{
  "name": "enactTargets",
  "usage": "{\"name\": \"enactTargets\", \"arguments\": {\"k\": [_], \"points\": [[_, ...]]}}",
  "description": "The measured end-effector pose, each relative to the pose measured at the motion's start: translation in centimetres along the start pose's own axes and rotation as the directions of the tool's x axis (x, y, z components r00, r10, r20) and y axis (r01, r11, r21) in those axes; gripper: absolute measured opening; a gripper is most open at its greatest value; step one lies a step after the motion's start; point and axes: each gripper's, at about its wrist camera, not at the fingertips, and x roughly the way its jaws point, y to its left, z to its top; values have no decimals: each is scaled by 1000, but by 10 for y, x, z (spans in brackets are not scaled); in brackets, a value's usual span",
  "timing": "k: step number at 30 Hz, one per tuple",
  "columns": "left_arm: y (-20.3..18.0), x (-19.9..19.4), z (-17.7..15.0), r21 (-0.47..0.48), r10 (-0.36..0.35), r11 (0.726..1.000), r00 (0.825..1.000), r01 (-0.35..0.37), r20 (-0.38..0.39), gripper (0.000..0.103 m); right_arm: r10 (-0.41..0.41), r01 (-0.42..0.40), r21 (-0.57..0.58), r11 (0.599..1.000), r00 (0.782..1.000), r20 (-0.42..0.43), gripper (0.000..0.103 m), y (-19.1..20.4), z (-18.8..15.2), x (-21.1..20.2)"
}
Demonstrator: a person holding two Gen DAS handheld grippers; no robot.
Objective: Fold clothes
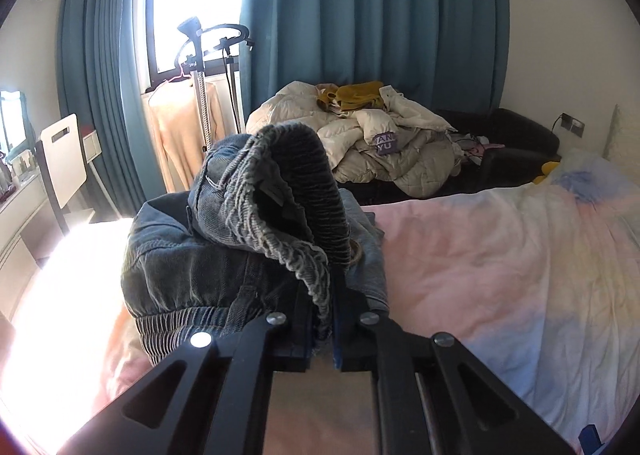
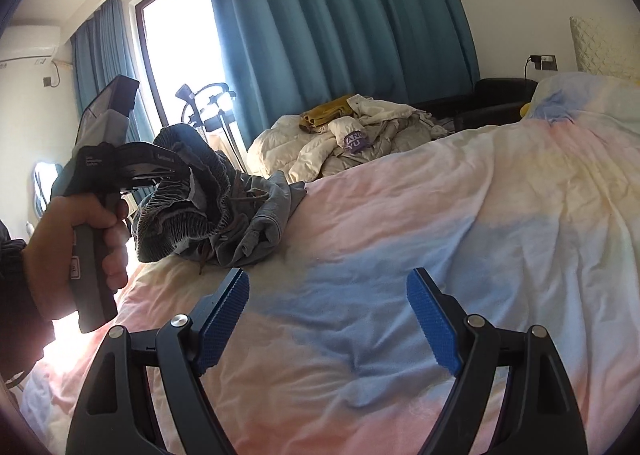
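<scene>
Denim bunched in the left claw (image 1: 322, 307), lifted over the bed (image 1: 500, 255).
Faded grey-blue jeans (image 1: 224, 251) — ribbed elastic waistband, frayed hem — hang in a crumpled heap from the left claw's closed blue pads, their lower folds on the pastel pink-and-blue sheet. A hand (image 2: 76, 239) wraps the grey handle, claw tilted down. The right claw (image 2: 328, 319) hovers empty over the sheet — jaws wide apart, knurled blue pads showing.

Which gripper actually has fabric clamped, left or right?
The left gripper: its jaws are shut on the grey denim garment. The right gripper stands open above the bedsheet, holding nothing.
</scene>
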Motion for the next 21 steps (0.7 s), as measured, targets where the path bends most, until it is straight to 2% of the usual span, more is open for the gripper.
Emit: {"name": "enactTargets", "arguments": {"k": [4,8,12,17,21], "points": [[-15,-62,-8,40,-50,998,999,50,20,6,19,-20,59,998,999,27,83,-15,4,-17],[-25,-119,-25,38,-103,994,994,102,21,6,8,-22,134,991,995,98,83,-35,10,-44],[-45,-161,-53,63,-138,988,990,139,-15,6,12,-26,176,984,996,84,83,-45,13,-59],[-66,-184,-106,68,-156,985,986,160,-54,6,57,-80,191,978,991,120,83,-46,18,-89],[-74,-169,-141,60,-152,985,980,160,-125,6,116,-134,187,973,988,104,83,-44,15,-96]]}}
